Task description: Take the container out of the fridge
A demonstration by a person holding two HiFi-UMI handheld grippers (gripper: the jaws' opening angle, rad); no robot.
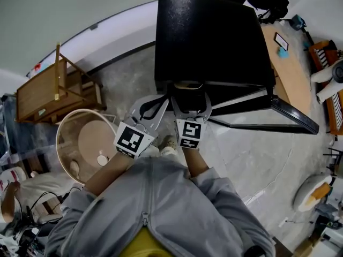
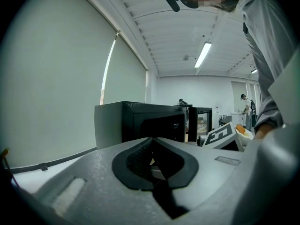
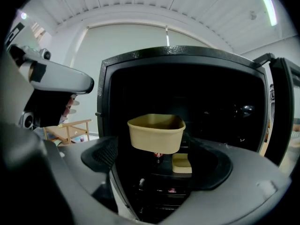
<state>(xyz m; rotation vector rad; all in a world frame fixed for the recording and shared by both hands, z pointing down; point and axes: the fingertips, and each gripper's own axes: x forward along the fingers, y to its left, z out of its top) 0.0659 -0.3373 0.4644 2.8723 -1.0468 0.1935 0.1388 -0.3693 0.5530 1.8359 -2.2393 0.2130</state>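
the right tool point(image 3: 158, 157) stands released at the open black fridge point(image 3: 187, 74), its jaws spread either side of the tan container point(image 3: 156, 134), which sits just ahead of it inside the dark interior. the left tool point(image 2: 151, 142), alongside to its left, is clenched and empty.

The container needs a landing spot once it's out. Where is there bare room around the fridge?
The fridge top is bare. So is the marble floor before the open door. The left side is crowded: a round tub and a wooden rack stand there. The wooden table beyond holds small things.
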